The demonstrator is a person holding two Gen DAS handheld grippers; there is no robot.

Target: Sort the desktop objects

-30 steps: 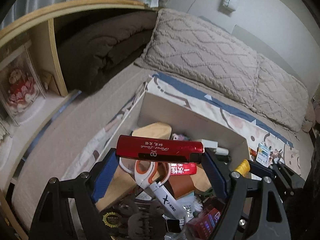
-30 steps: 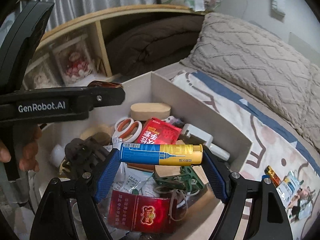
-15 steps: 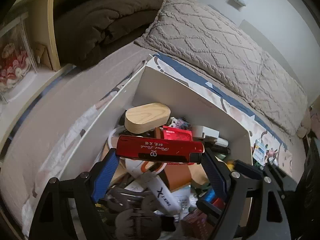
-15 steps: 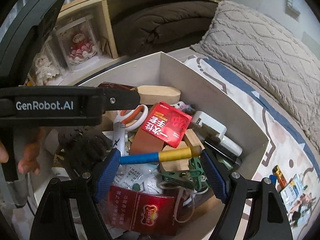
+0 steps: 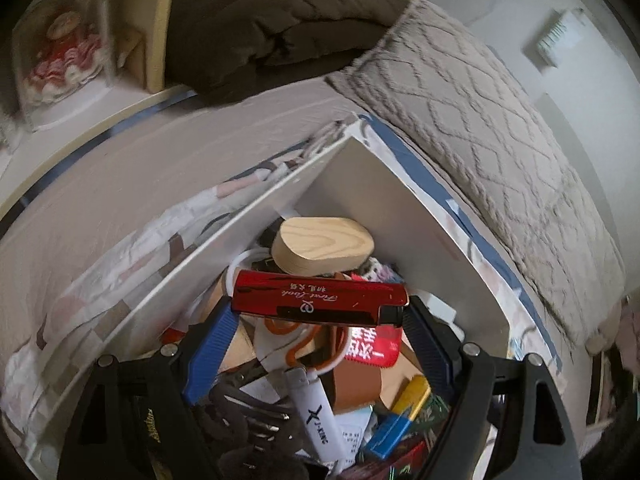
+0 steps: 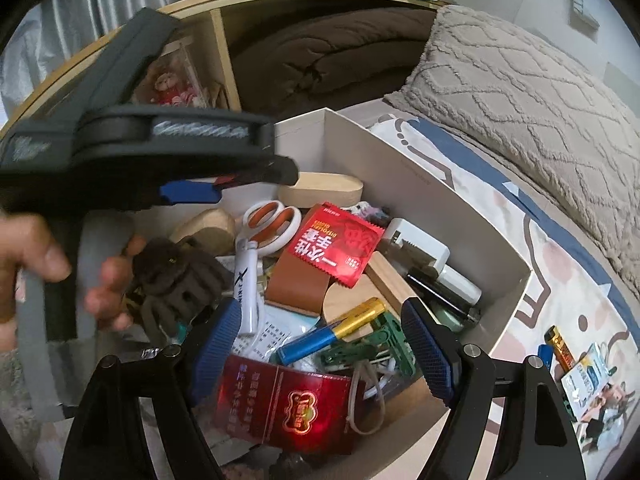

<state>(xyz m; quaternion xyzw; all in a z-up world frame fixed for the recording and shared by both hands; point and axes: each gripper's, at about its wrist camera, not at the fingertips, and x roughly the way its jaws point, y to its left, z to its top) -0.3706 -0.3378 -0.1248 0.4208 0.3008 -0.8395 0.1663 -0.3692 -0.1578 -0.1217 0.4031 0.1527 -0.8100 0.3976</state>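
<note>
My left gripper [image 5: 320, 312] is shut on a red lighter [image 5: 316, 300], held crosswise above the white box [image 5: 248, 236] full of small objects. In the right wrist view the left gripper's fingers [image 6: 188, 192] hover over the box's far left part. My right gripper [image 6: 320, 320] is open and empty above the box. The blue and gold battery [image 6: 332, 332] lies loose in the box on a green clip [image 6: 376, 348], between the right fingers. It also shows in the left wrist view [image 5: 400, 412].
The box [image 6: 400, 168] holds scissors [image 6: 272, 224], a red packet [image 6: 336, 244], a white lighter [image 6: 248, 280], a wooden block [image 6: 320, 192], a red cigarette pack [image 6: 288, 404] and a charger [image 6: 416, 244]. More items [image 6: 560, 348] lie on the patterned cloth at right. A pillow [image 6: 520, 80] lies behind.
My right gripper opened and the battery dropped into the box. My left gripper carried the red lighter further over the box and turned left.
</note>
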